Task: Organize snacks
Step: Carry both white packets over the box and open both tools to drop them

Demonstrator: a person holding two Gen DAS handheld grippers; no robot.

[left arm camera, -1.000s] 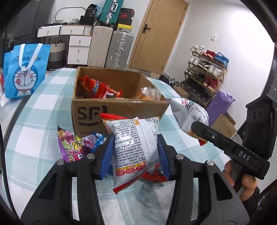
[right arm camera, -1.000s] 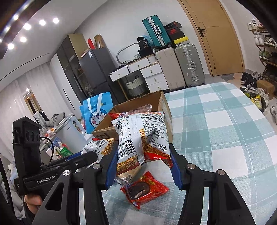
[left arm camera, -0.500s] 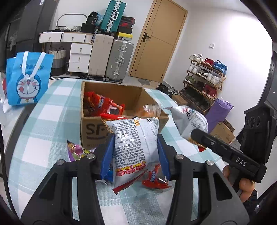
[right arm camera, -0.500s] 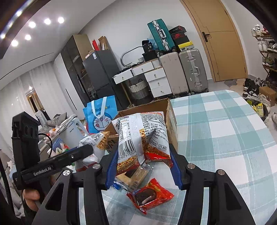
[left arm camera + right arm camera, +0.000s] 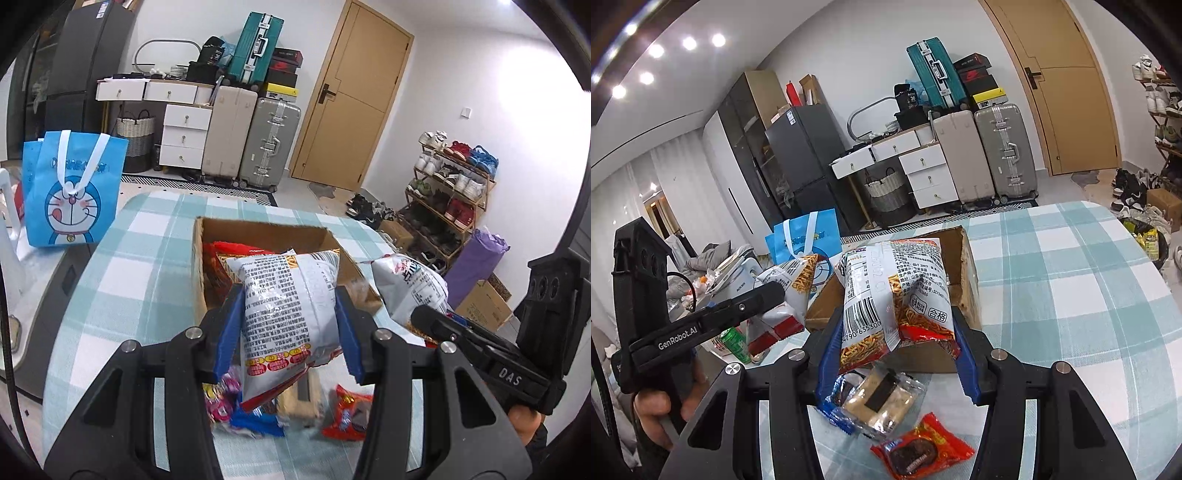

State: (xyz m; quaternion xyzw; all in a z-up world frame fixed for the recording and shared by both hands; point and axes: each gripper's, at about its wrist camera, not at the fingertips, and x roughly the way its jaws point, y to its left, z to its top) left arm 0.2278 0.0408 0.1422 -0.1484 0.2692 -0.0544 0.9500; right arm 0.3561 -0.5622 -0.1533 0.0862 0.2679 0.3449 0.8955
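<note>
Snack bags held over the cardboard box

Both grippers are closed on a snack bag. The left gripper (image 5: 288, 328) squeezes a silver bag (image 5: 286, 314) with dense black print and a red strip low down; its foil is glossy and crinkled, puffed like a pillow. The right gripper (image 5: 895, 347) clamps a noodle bag (image 5: 894, 291) with a barcode, a white back seam and pictures of yellow fried noodles. Both bags hang just above the near edge of the brown cardboard box (image 5: 266, 230), which already contains red packets. Below the bags, on the checked tablecloth (image 5: 1071, 295), lie a clear wrapped sandwich biscuit (image 5: 879, 402) and a red packet (image 5: 921, 448) with a dark round cake.
</note>
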